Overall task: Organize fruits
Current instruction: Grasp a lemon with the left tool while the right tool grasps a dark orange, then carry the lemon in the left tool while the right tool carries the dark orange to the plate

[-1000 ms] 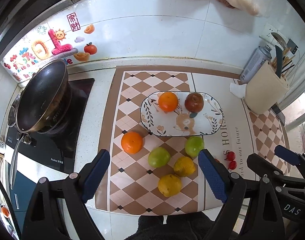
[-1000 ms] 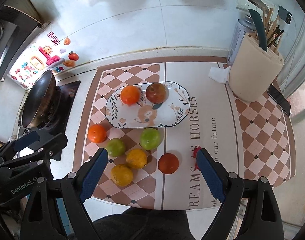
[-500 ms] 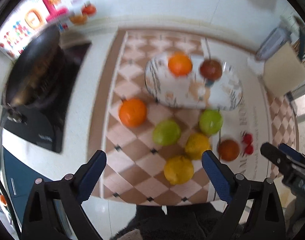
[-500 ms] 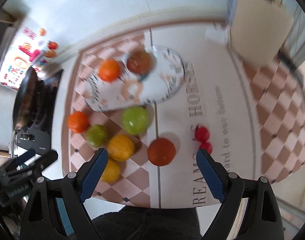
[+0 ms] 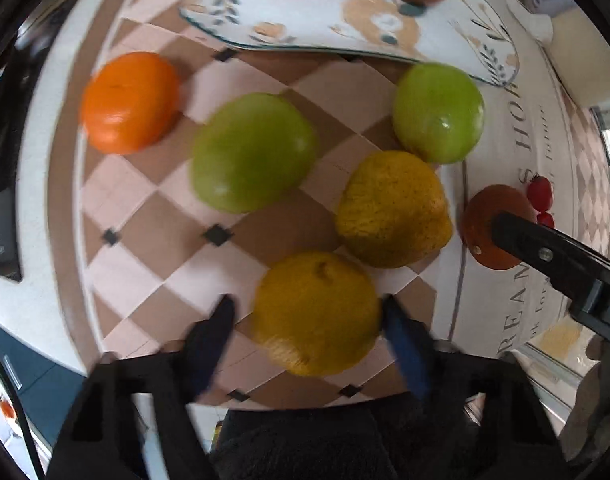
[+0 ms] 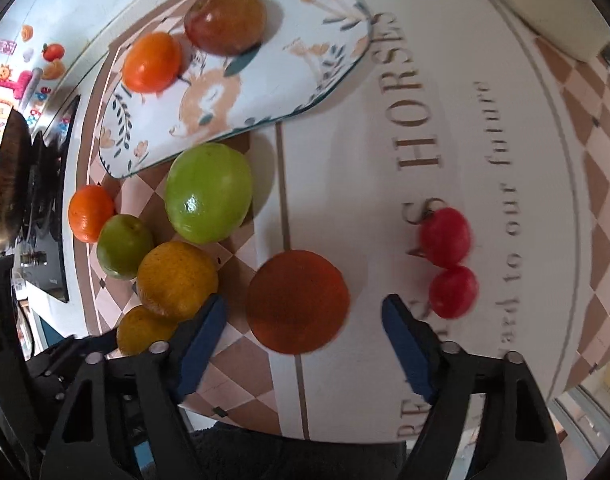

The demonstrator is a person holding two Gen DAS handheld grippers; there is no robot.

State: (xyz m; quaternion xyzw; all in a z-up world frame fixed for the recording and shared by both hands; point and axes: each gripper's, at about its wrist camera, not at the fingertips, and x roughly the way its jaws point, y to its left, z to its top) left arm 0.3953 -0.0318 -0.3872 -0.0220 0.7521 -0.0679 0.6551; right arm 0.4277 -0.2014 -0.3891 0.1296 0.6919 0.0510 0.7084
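Observation:
My left gripper (image 5: 307, 314) is open, its blue pads either side of the nearest yellow citrus (image 5: 317, 312), with a gap on the left side. Beyond lie a second yellow citrus (image 5: 393, 208), two green fruits (image 5: 253, 152) (image 5: 439, 112) and an orange (image 5: 131, 102). My right gripper (image 6: 303, 312) is open around a dark orange-red fruit (image 6: 297, 302), not touching it. Two small red tomatoes (image 6: 445, 236) lie to its right. The patterned plate (image 6: 305, 76) holds an orange (image 6: 153, 62) and a reddish-brown fruit (image 6: 225, 20).
Everything sits on a checked mat with lettering (image 6: 421, 128). A black pan on a stove (image 6: 13, 184) is at the far left. A cream container (image 6: 553, 4) stands at the back right. The right gripper's arm (image 5: 553, 256) crosses the left wrist view at right.
Both grippers have dropped down close to the mat. The left now straddles the near yellow citrus, the right straddles the dark orange-red fruit. Both jaws have narrowed.

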